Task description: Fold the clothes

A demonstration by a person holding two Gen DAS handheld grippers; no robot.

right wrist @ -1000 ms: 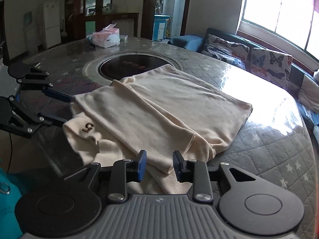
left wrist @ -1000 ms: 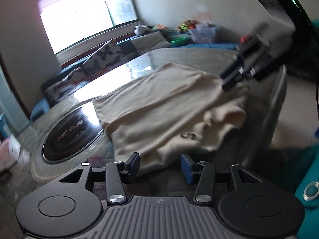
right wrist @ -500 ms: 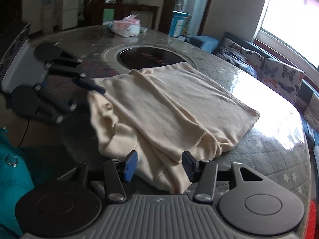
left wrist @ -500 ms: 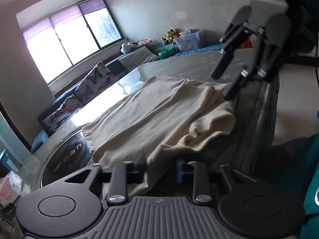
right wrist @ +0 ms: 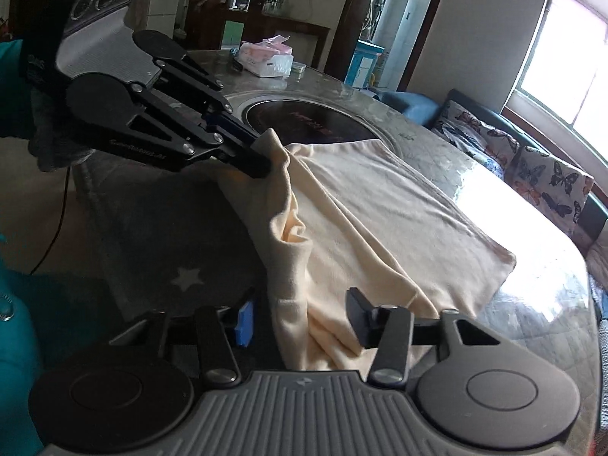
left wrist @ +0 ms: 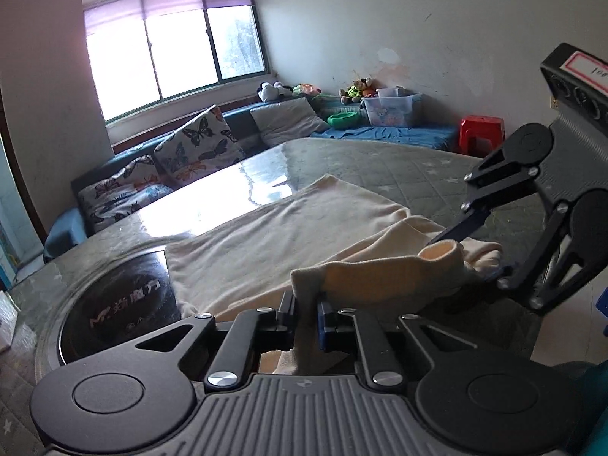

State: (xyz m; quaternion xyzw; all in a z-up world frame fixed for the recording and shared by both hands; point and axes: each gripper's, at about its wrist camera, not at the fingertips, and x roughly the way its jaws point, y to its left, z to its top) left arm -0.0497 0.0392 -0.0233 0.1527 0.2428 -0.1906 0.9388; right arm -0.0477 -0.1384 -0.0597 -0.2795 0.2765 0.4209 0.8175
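Note:
A cream garment [left wrist: 288,235] lies partly folded on a round glass-topped table [left wrist: 380,159]. My left gripper [left wrist: 306,313] is shut on the garment's near edge and lifts it a little; in the right wrist view it [right wrist: 262,163] pinches a raised corner of the garment [right wrist: 380,212]. My right gripper [right wrist: 300,319] is open, its jaws on either side of the garment's near edge. In the left wrist view the right gripper [left wrist: 467,250] stands open around the same lifted edge.
A dark round hotplate [left wrist: 117,319] is set in the table's middle [right wrist: 304,125]. A tissue pack [right wrist: 266,59] lies at the far side. A sofa with butterfly cushions [left wrist: 197,144] runs under the window. A red stool [left wrist: 480,133] stands beyond the table.
My left gripper has closed on the garment's near edge and raised it. My right gripper has moved in so that its open jaws straddle the edge.

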